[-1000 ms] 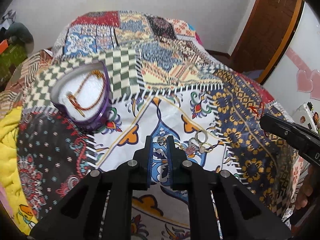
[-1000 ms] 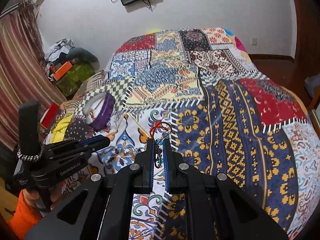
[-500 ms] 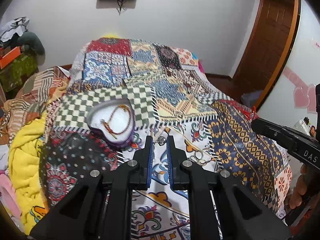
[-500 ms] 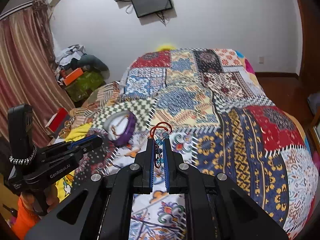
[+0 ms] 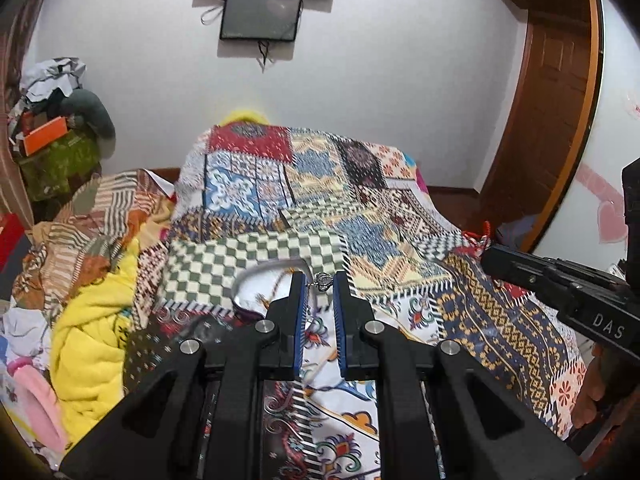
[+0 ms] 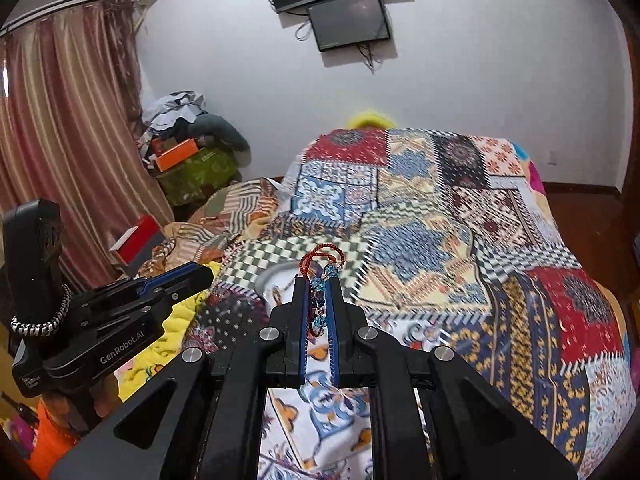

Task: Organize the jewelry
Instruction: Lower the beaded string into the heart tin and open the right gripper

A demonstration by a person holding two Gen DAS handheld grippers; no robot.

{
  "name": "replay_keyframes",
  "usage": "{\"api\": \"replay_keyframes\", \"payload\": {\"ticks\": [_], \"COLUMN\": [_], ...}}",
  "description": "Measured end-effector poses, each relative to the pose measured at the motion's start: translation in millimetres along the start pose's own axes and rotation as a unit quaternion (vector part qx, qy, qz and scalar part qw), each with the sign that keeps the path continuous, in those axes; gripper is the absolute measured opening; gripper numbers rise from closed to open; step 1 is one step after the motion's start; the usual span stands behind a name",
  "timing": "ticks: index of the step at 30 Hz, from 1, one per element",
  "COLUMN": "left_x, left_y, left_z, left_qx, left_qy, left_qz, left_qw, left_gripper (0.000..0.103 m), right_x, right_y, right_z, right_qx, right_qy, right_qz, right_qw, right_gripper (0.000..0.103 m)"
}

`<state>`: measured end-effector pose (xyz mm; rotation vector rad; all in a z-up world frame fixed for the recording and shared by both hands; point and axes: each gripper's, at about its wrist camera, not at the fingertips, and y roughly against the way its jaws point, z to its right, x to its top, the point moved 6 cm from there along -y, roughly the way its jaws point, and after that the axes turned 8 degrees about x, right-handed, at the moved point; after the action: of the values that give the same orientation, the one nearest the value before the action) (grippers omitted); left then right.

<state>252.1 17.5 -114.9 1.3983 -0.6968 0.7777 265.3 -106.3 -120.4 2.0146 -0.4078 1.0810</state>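
My left gripper (image 5: 320, 280) is shut on a small silver ring piece (image 5: 323, 279) and holds it above the bed. Just beyond its tips lies the heart-shaped purple box (image 5: 256, 280) with a white lining and a beaded bracelet inside, partly hidden by the fingers. My right gripper (image 6: 318, 286) is shut on a red-cord bracelet with blue beads (image 6: 322, 276), which sticks out past the tips. The box (image 6: 276, 276) shows behind it in the right wrist view. Each gripper appears in the other's view, the right one (image 5: 560, 292) and the left one (image 6: 120, 320).
A patchwork bedspread (image 5: 400, 240) covers the bed. A yellow blanket (image 5: 92, 320) and clothes pile lie at the left edge. Boxes and bags (image 6: 188, 160) are stacked in the left corner by a curtain. A wooden door (image 5: 552, 100) stands at right.
Both grippers have risen and tilted up from the bedspread, each carrying its jewelry. The left one lifted the silver ring piece off the cloth. The box now sits just past both tips.
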Motion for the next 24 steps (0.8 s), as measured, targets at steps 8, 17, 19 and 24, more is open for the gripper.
{"api": "replay_keyframes", "payload": {"ticks": [8,17,19,24], "left_x": [16.7,26.2,25.3,17.8], "left_y": [-1.7,-30.1,-40.8,-66.4], "left_z": [-17.9,-42.0,-46.2,-50.0], "left_qx": [0.015,0.029,0.027,0.024], "left_qy": [0.006,0.019,0.022,0.024], "left_qz": [0.021,0.015,0.006,-0.018], "left_qw": [0.9997,0.9993,0.9994,0.9993], "left_gripper": [0.012,0.012,0.012,0.012], "right_x": [19.5,29.0,29.1,29.2], "right_y": [-17.9,-52.9,-62.3,-90.8], "right_z": [-12.8,-15.9,-15.4,-15.1], "right_qx": [0.016,0.028,0.030,0.039], "right_qy": [0.017,0.024,0.024,0.023], "right_qz": [0.010,-0.003,-0.011,-0.033], "right_qw": [1.000,0.999,0.999,0.998], "right_gripper": [0.007,0.007,0.007,0.007]}}
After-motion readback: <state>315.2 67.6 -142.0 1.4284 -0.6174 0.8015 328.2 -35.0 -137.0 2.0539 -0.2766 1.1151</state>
